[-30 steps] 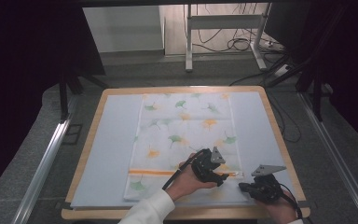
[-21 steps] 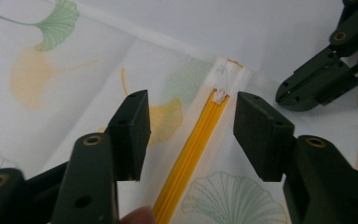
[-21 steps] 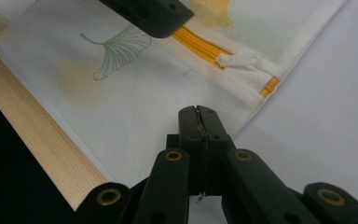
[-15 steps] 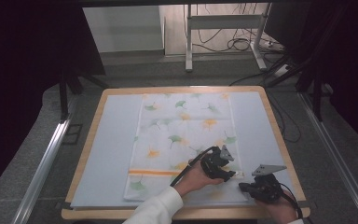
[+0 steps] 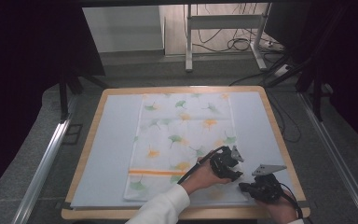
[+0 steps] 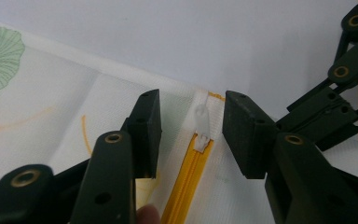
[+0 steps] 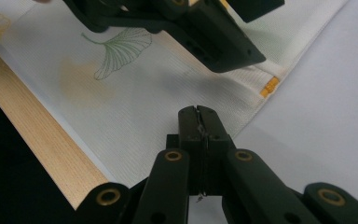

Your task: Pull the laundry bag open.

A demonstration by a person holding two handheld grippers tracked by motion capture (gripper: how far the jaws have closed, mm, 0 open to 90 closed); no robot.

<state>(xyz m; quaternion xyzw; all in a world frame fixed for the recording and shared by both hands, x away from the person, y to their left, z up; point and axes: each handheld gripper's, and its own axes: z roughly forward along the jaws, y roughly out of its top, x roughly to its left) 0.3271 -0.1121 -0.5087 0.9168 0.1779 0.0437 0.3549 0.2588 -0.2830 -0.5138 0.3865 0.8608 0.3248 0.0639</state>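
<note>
A white cloth (image 5: 186, 135) printed with ginkgo leaves lies flat on the table, with an orange zipper (image 5: 154, 171) running across its near end. My left gripper (image 5: 230, 170) hovers over the zipper's right end. In the left gripper view its jaws have just been closing. The white zipper pull (image 6: 200, 116) stands between the pads (image 6: 147, 130) without touching them, so my left gripper (image 6: 191, 126) is open. My right gripper (image 7: 199, 116) is shut on the cloth (image 7: 135, 102) at its near right corner, close to the zipper's orange end (image 7: 269, 87).
The cloth rests on a pale blue mat (image 5: 107, 154) over a wooden board (image 5: 86, 140). The board's near edge (image 7: 37, 140) lies just beside my right gripper (image 5: 249, 187). Metal rails run along both sides of the table, and cables lie on the floor beyond it.
My left gripper has slid right along the zipper to the cloth's right edge, and its jaws have narrowed. The right gripper has kept still.
</note>
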